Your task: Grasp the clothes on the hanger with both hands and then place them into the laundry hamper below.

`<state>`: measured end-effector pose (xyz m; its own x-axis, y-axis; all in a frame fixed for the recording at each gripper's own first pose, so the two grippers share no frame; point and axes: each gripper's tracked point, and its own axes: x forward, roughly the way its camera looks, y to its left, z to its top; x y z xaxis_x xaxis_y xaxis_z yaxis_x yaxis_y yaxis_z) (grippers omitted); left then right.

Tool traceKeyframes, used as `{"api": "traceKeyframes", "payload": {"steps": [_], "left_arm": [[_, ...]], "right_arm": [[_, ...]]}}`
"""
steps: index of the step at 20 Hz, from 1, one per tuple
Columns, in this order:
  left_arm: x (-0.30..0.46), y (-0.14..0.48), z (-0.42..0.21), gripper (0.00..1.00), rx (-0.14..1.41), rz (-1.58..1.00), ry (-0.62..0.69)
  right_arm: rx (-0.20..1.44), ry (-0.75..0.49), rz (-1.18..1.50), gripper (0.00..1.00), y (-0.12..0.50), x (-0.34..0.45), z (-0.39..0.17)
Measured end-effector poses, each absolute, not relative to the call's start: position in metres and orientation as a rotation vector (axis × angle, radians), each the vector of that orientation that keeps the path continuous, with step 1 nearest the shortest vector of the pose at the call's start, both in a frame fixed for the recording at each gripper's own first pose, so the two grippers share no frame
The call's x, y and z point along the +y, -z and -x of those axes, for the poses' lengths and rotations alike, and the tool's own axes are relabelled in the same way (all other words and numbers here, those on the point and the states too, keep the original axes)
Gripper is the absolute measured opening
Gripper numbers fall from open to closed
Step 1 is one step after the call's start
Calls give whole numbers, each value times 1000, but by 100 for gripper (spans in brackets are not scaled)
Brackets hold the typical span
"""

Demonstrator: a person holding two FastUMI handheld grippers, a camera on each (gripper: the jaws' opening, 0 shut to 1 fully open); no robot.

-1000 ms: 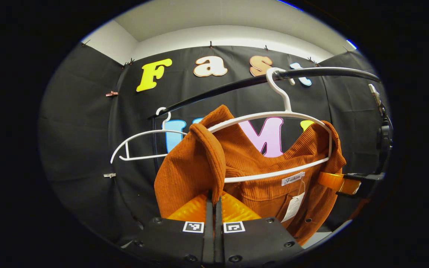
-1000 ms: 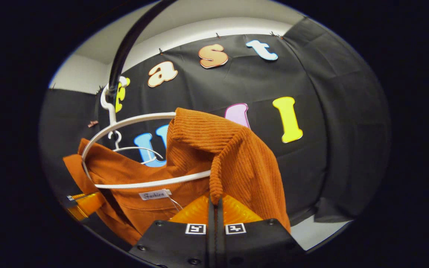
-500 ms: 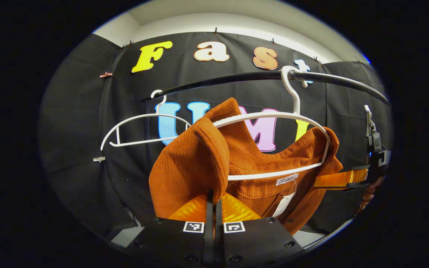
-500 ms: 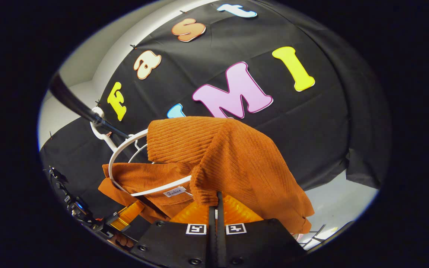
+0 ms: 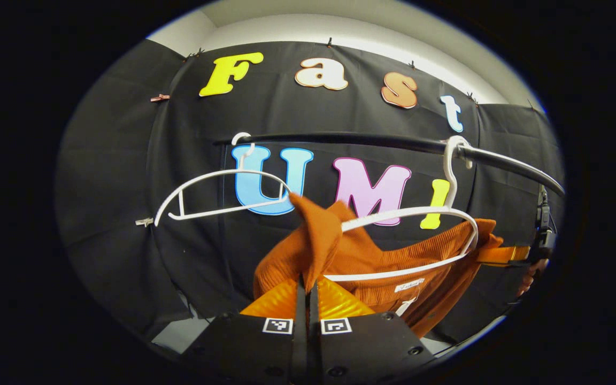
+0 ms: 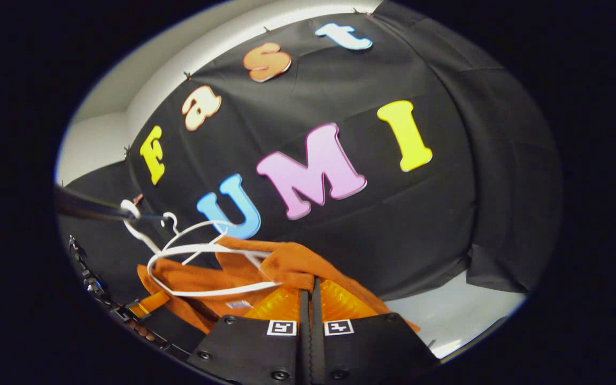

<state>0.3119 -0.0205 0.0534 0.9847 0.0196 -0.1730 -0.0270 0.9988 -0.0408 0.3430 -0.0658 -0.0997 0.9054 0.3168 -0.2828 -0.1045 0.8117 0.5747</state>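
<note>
Orange ribbed garment (image 5: 372, 262) now sits lower in both views than a second ago, its shoulders slid off the white hanger's (image 5: 409, 214) upper curve; we judge the pull-off under way, though cloth is still threaded through the hanger loop, which hangs on the black rail (image 5: 372, 141). Left gripper (image 5: 306, 289), lower centre of its view, is clamped on a peaked fold of the garment rising directly above its tips. Right gripper (image 6: 310, 291) likewise pinches the other shoulder (image 6: 292, 267). A second, bare hanger (image 5: 217, 192) hangs mid-left. We see no hamper.
</note>
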Motion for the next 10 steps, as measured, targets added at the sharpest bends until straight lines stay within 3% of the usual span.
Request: {"api": "traceKeyframes", "payload": {"steps": [4, 10], "left_arm": [[-23, -37, -314, 5, 200, 11, -11], [-6, 6, -312, 5, 252, 44, -44]], "right_arm": [[286, -98, -484, 4, 116, -92, -367], [383, -117, -569, 4, 188, -67, -339]]}}
